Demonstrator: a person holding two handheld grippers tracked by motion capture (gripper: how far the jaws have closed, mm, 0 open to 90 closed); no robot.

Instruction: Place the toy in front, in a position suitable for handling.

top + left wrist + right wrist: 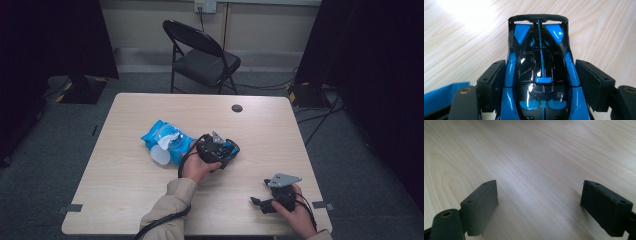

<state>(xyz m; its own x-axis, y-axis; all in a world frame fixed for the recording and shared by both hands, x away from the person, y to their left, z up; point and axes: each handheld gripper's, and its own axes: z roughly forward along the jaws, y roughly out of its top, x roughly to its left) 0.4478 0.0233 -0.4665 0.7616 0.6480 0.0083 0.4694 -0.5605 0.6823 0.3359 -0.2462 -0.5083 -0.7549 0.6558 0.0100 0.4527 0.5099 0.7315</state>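
Toy car (541, 75), blue and black, mid-table just right of wipes pack (165, 140), clamped between left gripper (541, 82) pads. Right gripper (539, 205) near right, wide open, nothing between the pads.

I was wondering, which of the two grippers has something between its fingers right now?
The left gripper: a glossy blue-and-black toy car sits between its fingers. The right gripper has bare wooden table between its.

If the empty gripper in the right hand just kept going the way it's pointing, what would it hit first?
Probably only the bare wooden table: the right gripper has open jaws angled down at it, nothing between or ahead. Depth is hard to judge.
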